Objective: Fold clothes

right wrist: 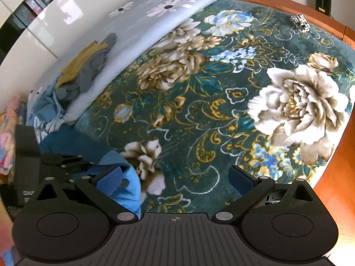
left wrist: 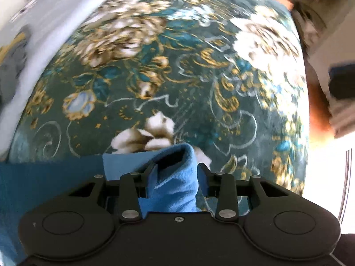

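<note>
**Blue garment pinched on the left, wide jaws on the right**

Down over the bed, both cameras looking onto a dark green floral blanket (right wrist: pixel 199 115) spread across the mattress. Big cream peony (right wrist: pixel 297 104) printed at right in the right wrist view, smaller white bloom (left wrist: pixel 153 133) just ahead of the left gripper.

Left gripper (left wrist: pixel 177 170): clamped on a bunched fold of blue fleece garment (left wrist: pixel 175 177), jaws narrow, cloth standing up between the pads and rolled over at the top. Rest of that garment trailing off to the left of the frame in a darker blue sheet, lying on the blanket. Background smeared with motion blur in this view.

Right gripper (right wrist: pixel 177 181): jaws spread wide, nothing between them, only blanket visible in the gap. Blue pads on both fingers. The blue garment (right wrist: pixel 131 186) just beside its left finger, at lower left, with the black linkage of the left gripper (right wrist: pixel 66 166) sitting over it. Contact between right finger and cloth: cannot tell.

Further back, a pale blue daisy-print duvet (right wrist: pixel 155 15) folded along the far left edge of the blanket, with a heap of clothes (right wrist: pixel 86 66) on top, mustard yellow and grey among them. Orange wooden bed frame (right wrist: pixel 328 161) curving round the right side. Small silvery crumpled object (right wrist: pixel 299 22) near the far corner of the blanket. White glossy wardrobe door (right wrist: pixel 55 22) behind.
</note>
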